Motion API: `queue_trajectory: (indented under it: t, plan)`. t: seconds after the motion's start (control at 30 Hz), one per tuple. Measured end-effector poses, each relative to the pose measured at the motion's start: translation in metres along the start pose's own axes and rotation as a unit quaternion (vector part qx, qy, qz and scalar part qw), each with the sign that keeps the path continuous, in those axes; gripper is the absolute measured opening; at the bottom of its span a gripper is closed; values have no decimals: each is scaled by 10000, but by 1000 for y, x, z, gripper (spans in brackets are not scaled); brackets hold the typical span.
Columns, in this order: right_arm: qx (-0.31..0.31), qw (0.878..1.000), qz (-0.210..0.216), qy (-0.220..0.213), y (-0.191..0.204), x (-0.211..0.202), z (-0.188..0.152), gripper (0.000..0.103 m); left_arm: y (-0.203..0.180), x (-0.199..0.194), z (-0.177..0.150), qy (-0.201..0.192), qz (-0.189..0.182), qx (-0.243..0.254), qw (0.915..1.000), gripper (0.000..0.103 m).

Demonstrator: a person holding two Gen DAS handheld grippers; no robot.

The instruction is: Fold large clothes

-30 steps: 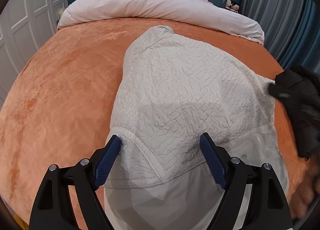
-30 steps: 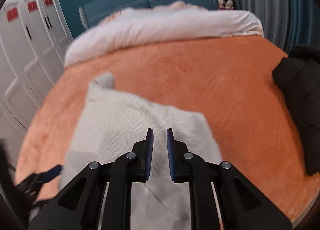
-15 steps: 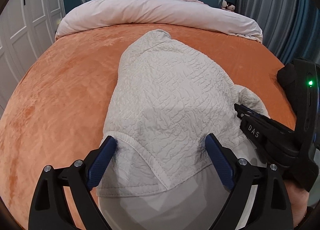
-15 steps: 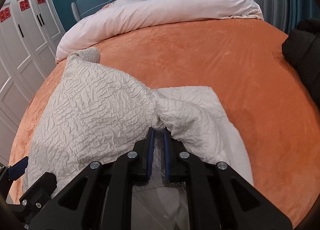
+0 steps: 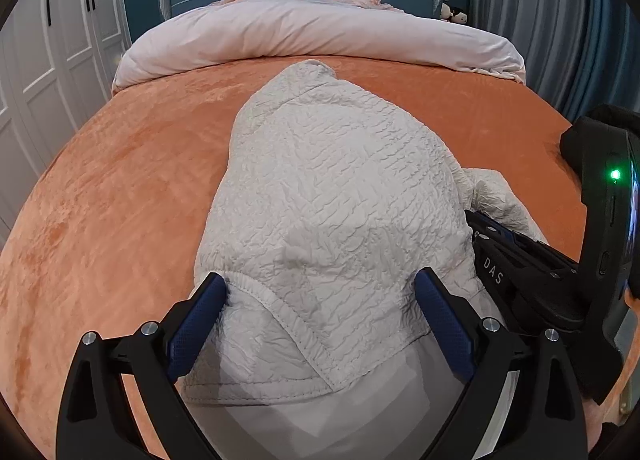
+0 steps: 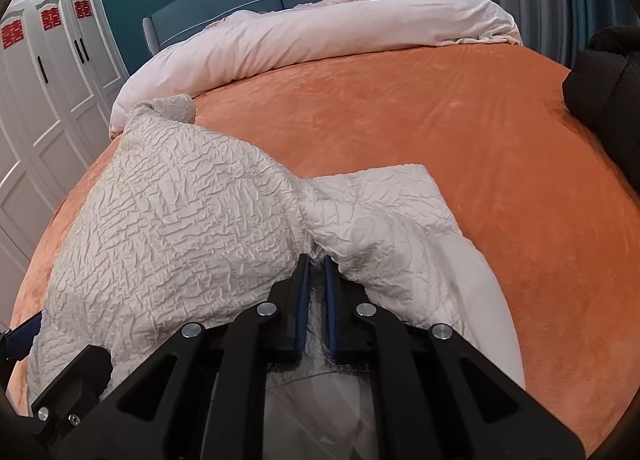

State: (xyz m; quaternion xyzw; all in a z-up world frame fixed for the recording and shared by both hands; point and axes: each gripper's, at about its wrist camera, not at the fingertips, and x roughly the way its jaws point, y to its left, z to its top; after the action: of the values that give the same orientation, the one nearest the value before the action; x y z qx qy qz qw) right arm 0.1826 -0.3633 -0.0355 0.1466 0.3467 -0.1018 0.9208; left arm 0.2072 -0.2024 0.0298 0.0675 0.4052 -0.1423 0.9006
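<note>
A cream crinkled garment [image 5: 328, 200] lies lengthwise on the orange bed cover [image 5: 120, 180], its smooth lining showing at the near hem. My left gripper [image 5: 320, 280] straddles the near hem, and its jaws are opening wide, the blue pads at either side of the fabric without pressing it. My right gripper [image 6: 316, 260] is shut on a bunched fold of the garment [image 6: 180, 220] at its right edge, where the cloth puckers between the pads. The right gripper's body [image 5: 520, 260] shows at the right of the left wrist view.
A rolled pale pink duvet [image 5: 320, 32] lies across the head of the bed below a teal headboard. A black garment [image 6: 608, 88] sits at the bed's right edge. White wardrobes [image 5: 40, 60] stand left and grey curtains right.
My right gripper came down onto the garment's right side and closed on a fold of it. The left jaws spread a little wider around the near hem.
</note>
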Motion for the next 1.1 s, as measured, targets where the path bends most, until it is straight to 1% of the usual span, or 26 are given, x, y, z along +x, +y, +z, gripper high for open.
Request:
queue_trajectory:
  t: [0.27,0.37,0.43,0.47,0.5,0.53,0.6,0.67,0.73,0.8,0.9,0.97,1.03,1.1]
  plan:
    - [-50,10000,-72,-40,4,0,-1,4,-1,1,0,-11,-1,5,10000,93]
    - [-115,9999,-80,29,6,-5,3,5,0,-2,2,100,-48,49,9999,93]
    - [-177,9996,-98,216,10,-20,13,7,8,-14,6,282,-139,23,9995,93]
    - [-146,9994,-62,296,11,-32,17,10,14,-24,6,394,-203,-71,9990,91]
    - [-117,9993,12,363,12,-44,19,13,20,-33,4,465,-265,-142,9985,91]
    - [-112,9989,105,454,13,-59,20,13,24,-40,0,543,-316,-166,9979,90]
    - [-147,9978,258,598,17,-85,16,13,29,-52,-12,669,-370,-101,9970,90]
    - [-182,9960,421,766,22,-107,2,13,34,-55,-25,780,-400,-128,9961,91]
    - [-189,9936,440,1027,26,-108,-13,13,39,-54,-34,907,-488,-299,9942,91]
    - [-228,9918,364,1205,30,-104,-30,13,44,-50,-39,1037,-558,-485,9919,91]
    - [-383,9908,213,1279,33,-97,-42,10,47,-41,-43,1208,-622,-592,9890,93]
    - [-454,9902,214,1306,34,-90,-47,10,48,-37,-47,1224,-576,-545,9893,94]
    - [-386,9899,275,1334,31,-82,-52,10,46,-32,-52,1194,-479,-465,9906,96]
    - [-399,9897,291,1341,31,-77,-54,10,48,-25,-57,1223,-468,-530,9900,98]
